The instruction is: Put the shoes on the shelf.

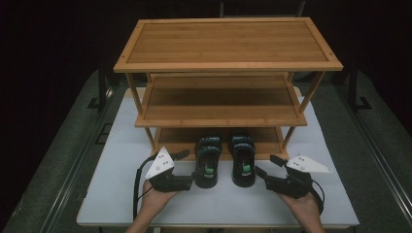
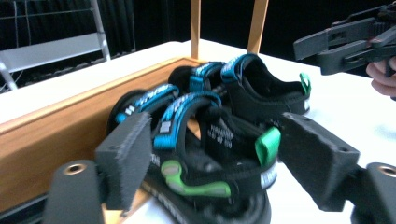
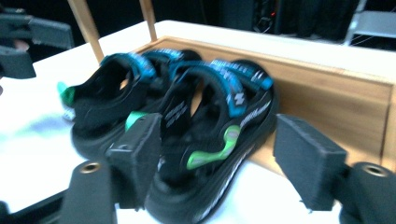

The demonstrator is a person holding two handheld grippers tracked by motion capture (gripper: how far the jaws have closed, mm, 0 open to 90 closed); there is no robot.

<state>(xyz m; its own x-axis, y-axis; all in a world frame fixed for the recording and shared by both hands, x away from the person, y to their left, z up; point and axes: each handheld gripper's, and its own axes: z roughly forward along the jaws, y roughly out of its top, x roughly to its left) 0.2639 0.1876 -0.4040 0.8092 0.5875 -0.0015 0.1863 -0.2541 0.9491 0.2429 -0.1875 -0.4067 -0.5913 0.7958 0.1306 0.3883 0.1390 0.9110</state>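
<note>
Left gripper (image 1: 193, 181), right gripper (image 1: 263, 175): jaws wide, gripping nothing. Black strapped sandals (image 1: 208, 160) between jaws: light, soft; pinch stiffer heel.

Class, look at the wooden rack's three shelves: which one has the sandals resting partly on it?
The bottom shelf, the lowest of the three. The two black sandals have their toes on it and heels on the white table; the middle shelf and top shelf are bare.

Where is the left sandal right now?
In the high view, the left sandal sits toe-first on the rack's bottom shelf, heel overhanging the table, beside the right sandal.
</note>
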